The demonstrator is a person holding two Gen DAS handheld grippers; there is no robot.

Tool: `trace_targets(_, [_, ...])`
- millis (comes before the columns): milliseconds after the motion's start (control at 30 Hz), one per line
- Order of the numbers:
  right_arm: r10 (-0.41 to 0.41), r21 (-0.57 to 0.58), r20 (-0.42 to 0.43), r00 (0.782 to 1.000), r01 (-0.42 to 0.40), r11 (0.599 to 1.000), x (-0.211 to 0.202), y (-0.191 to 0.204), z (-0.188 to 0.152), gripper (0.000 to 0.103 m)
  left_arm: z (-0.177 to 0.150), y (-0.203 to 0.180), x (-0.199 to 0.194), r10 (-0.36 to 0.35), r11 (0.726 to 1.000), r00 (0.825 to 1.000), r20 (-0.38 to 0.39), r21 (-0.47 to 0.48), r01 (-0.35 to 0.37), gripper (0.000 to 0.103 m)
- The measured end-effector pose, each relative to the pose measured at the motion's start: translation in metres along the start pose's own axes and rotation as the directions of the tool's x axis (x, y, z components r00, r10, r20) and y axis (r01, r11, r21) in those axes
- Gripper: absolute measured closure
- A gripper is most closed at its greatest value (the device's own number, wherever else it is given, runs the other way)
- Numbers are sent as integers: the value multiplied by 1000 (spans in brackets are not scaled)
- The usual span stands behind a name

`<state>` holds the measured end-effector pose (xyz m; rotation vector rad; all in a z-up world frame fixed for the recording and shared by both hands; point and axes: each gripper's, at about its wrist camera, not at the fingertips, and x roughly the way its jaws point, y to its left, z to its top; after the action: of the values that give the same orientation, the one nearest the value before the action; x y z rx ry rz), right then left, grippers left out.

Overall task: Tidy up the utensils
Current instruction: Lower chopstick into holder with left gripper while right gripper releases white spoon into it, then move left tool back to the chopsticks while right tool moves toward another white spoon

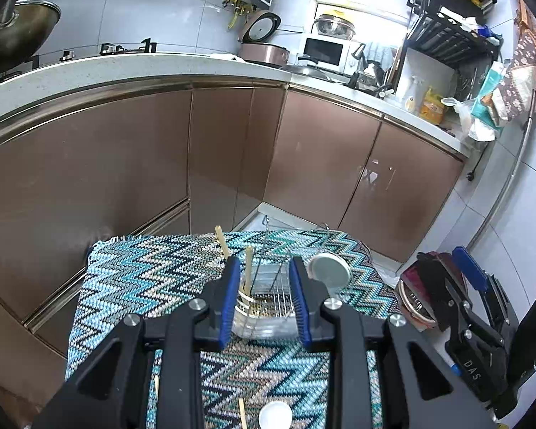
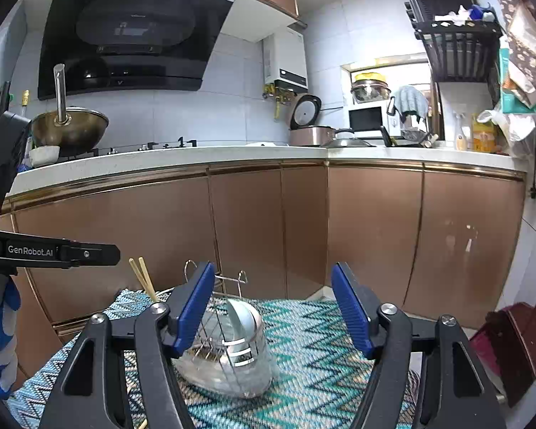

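The wire utensil holder [image 2: 228, 350] with chopsticks [image 1: 248, 268] and a spoon [image 1: 329, 271] sits on the zigzag cloth [image 2: 303, 339], so the left tool [image 1: 264, 300], open beside it, or the wide right tool [image 2: 273, 307] could tip it.

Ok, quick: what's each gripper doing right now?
Left gripper: open, straddling the utensil holder, not gripping.
Right gripper: open, holding nothing.

Bright, sharp views (fisheye-bent edges), window glare.
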<state>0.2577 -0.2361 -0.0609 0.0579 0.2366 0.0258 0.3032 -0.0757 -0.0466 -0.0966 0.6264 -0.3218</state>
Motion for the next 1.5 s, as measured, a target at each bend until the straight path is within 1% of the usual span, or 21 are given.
trace_targets(67, [-7, 2, -5, 1000, 7, 1000, -12, -1, 0, 33, -5, 0, -10, 2, 1000, 1000, 7, -6, -2, 76])
trace_targets(200, [-26, 1, -8, 1000, 26, 1000, -33, -5, -1, 26, -16, 3, -27, 12, 1000, 1000, 15, -15, -12, 75])
trace_targets(333, [-58, 18, -10, 998, 58, 998, -52, -14, -1, 20, -30, 6, -46, 41, 999, 998, 37, -16, -40, 66])
trace_targets(500, [-89, 42, -3, 996, 89, 995, -73, -23, 1, 8, -45, 12, -68, 90, 996, 993, 71, -6, -90, 66])
trace_targets(600, [-104, 47, -5, 995, 104, 993, -85, -24, 3, 7, -52, 16, -80, 114, 993, 989, 92, -7, -114, 66])
trace_targets(667, [-110, 52, -9, 994, 111, 993, -91, -25, 4, 2, -57, 18, -89, 138, 990, 983, 118, -6, -139, 66])
trace_targets(800, [-116, 67, -10, 993, 116, 991, -105, -26, 5, 1, -64, 22, -104, 189, 982, 967, 172, -6, -190, 66])
trace_targets(933, [-123, 60, -9, 992, 123, 991, -117, -23, 8, 1, -71, 28, -120, 220, 975, 952, 214, -24, -220, 66])
trace_targets(1067, [-130, 47, -4, 992, 130, 990, -129, -20, 8, 0, -80, 36, -134, 237, 971, 941, 242, -43, -233, 65])
trace_targets(1133, [-137, 39, 1, 991, 137, 990, -136, -19, 9, 0, -82, 36, -140, 247, 969, 936, 253, -45, -243, 58])
trace_targets(1333, [-170, 14, 24, 985, 170, 985, -152, -12, 13, 0, -90, 39, -163, 261, 965, 918, 298, -49, -258, 56])
trace_targets(1500, [-160, -9, 33, 987, 160, 987, -165, -4, 15, 0, -96, 42, -182, 264, 964, 908, 326, -63, -257, 56])
